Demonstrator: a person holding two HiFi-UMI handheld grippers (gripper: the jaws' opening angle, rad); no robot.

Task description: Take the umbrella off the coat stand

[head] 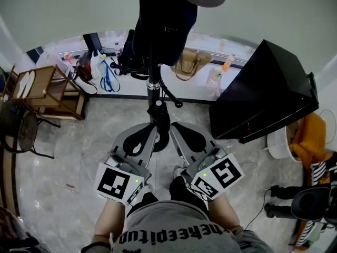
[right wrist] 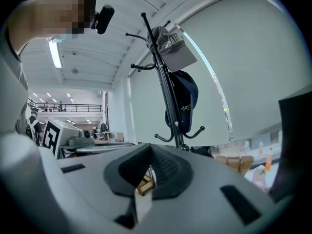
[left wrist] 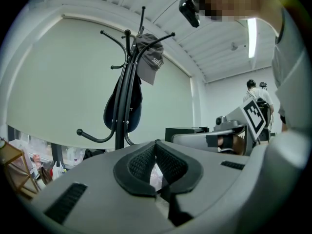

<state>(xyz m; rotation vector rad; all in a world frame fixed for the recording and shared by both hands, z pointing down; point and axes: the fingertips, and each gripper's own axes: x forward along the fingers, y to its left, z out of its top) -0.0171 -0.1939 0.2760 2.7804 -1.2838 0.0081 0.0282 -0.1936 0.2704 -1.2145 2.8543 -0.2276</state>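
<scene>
The black coat stand (head: 153, 88) rises straight ahead, its pole (left wrist: 122, 116) and curved hooks showing in both gripper views. A grey cap (right wrist: 173, 48) hangs at its top, and a dark navy item (right wrist: 185, 101) hangs lower down the pole. From above the hung things merge into one dark mass (head: 163, 25), and I cannot pick out an umbrella among them. My left gripper (head: 143, 137) and right gripper (head: 185, 136) are held level side by side, pointing at the stand's base and short of it. Both are shut, with the left pads (left wrist: 141, 162) and right pads (right wrist: 165, 167) meeting on nothing.
A wooden rack (head: 45, 91) and a dark chair (head: 23, 128) stand at the left. A large black box (head: 263, 94) fills the right, with a white bucket (head: 276, 141) and an orange cloth (head: 308, 133) beside it. Bags (head: 192, 62) and an orange bottle (head: 227, 62) line the far wall.
</scene>
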